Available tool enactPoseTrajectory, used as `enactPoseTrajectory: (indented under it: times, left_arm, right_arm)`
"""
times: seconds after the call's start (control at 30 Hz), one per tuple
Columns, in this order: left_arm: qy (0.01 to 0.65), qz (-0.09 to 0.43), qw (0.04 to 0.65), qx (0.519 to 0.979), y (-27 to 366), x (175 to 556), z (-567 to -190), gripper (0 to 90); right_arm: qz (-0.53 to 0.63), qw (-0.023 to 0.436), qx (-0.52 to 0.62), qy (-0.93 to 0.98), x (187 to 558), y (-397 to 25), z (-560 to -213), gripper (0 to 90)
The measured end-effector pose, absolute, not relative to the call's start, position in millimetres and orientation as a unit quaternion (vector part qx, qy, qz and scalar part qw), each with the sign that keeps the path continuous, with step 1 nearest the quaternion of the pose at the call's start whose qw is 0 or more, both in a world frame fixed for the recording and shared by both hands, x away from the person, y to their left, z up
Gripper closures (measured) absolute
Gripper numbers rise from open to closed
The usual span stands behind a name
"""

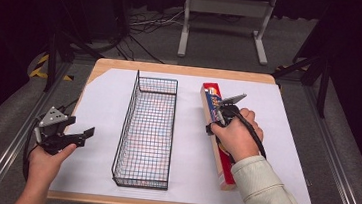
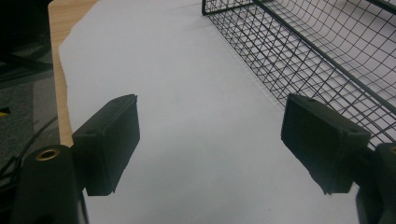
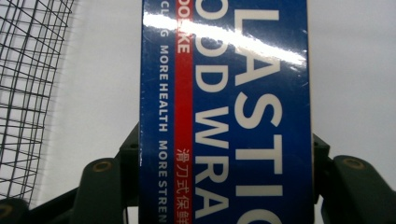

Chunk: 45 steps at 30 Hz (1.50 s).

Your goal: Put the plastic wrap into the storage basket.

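Observation:
A long blue and red plastic wrap box (image 1: 210,99) lies lengthwise on the white sheet, right of the black wire basket (image 1: 126,122). My right gripper (image 1: 223,113) sits over the box's far half, its jaws pressed against both long sides. In the right gripper view the box (image 3: 224,107) runs between the jaws of that gripper (image 3: 226,149), with the basket's mesh (image 3: 23,93) at the left. My left gripper (image 1: 82,126) hovers at the sheet's left edge, open and holding nothing. In the left gripper view its gap (image 2: 210,116) is over bare sheet, the basket (image 2: 317,51) to its right.
A white sheet (image 1: 103,104) covers most of the wooden table (image 1: 182,70). On the grey floor behind the table stand a metal frame (image 1: 225,16) and loose cables (image 1: 146,23). Dark stands flank both sides of the table.

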<state>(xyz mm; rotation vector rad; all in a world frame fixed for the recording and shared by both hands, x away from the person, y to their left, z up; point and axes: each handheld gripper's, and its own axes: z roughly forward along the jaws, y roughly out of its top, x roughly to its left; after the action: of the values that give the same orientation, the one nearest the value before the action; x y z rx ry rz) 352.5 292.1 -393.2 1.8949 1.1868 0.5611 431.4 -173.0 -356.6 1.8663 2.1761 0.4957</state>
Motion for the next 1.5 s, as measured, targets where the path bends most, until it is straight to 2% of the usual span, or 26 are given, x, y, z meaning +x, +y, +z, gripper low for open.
enactPoseTrajectory:
  times: [0.43,0.73,1.5]
  left_arm:
    - [0.472,0.221,0.410,0.748,294,353,-393,20.3]
    - [0.471,0.218,0.420,0.745,293,358,-392,20.3]
    - [0.464,0.208,0.436,0.743,285,375,-391,20.3]
  right_arm:
    - [0.197,0.109,0.680,0.698,433,-159,-335,39.7]
    - [0.222,0.074,0.696,0.679,435,-140,-320,39.6]
    - [0.251,0.062,0.707,0.658,443,-99,-299,39.6]
